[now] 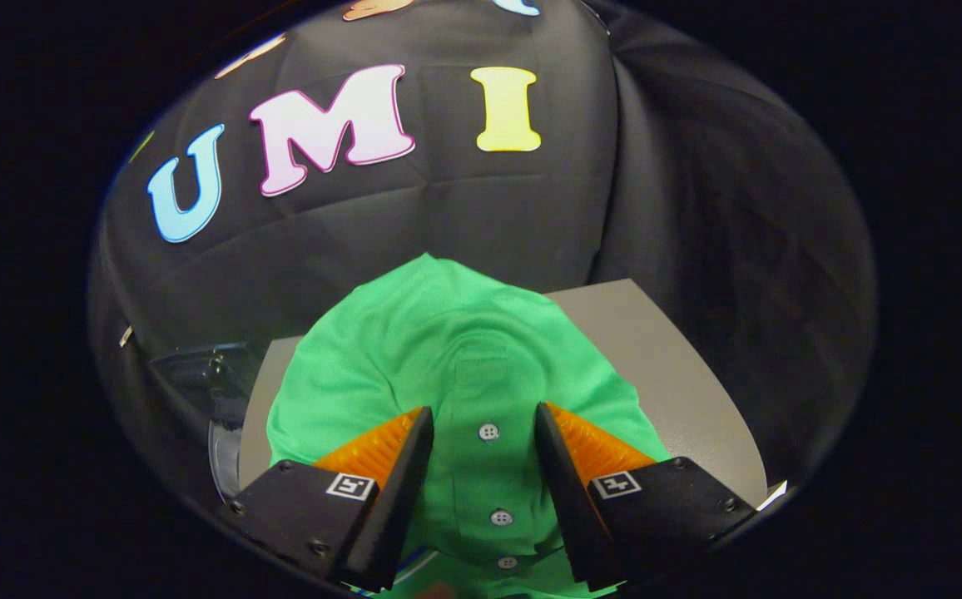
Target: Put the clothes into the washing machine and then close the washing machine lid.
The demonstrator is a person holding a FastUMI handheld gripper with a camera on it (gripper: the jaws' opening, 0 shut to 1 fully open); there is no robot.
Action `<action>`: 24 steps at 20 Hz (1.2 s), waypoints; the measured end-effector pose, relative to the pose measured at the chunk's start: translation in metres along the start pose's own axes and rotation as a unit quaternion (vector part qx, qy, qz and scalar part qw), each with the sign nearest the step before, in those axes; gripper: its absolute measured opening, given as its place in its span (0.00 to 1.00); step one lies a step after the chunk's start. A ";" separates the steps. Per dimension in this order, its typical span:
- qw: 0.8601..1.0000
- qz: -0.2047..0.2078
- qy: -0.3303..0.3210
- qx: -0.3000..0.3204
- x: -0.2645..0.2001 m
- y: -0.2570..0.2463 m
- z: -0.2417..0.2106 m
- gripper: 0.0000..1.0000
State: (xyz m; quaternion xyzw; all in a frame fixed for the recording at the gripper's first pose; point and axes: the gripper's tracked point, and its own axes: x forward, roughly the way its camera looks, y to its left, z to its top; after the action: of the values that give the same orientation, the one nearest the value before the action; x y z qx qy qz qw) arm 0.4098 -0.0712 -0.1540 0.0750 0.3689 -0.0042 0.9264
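Your tool (485,428) sits nearest the camera, its 2 fingers spread apart with a clear gap between them and nothing pinched. Neither finger presses on cloth from both sides; the placket of the green shirt (456,349) runs up through the gap, and whether the tips touch the fabric below them you cannot tell.

Behind everything hangs the booth's black cloth wall (697,191), creased and draped, with a fold falling down to the right of the shirt. Next in size, the green shirt lies spread over the pale grey bench (664,366), covering most of it and reaching from between the fingers to well beyond them, toward the wall. The bench shows bare to the right of the shirt and in a thin strip to its left.

Left of the bench, a dark, glossy object (202,374) sits low; it is too dim to identify.

Smallest, 3 white buttons run in a line between the fingers, the farthest (488,432) level with the fingertips.
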 end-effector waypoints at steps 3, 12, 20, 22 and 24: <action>1.000 -0.008 -0.003 -0.006 0.000 -0.005 0.003 0.48; 0.996 -0.068 -0.042 -0.040 -0.031 0.004 0.030 0.10; 0.994 -0.068 -0.086 -0.028 -0.100 0.074 0.060 0.10; 0.994 -0.055 -0.093 -0.027 -0.113 0.102 0.064 0.09; 0.994 -0.041 -0.099 -0.029 -0.124 0.131 0.066 0.09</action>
State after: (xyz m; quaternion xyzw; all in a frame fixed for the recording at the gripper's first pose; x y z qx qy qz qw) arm 0.3726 0.0433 -0.0040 0.0318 0.2780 -0.0391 0.9593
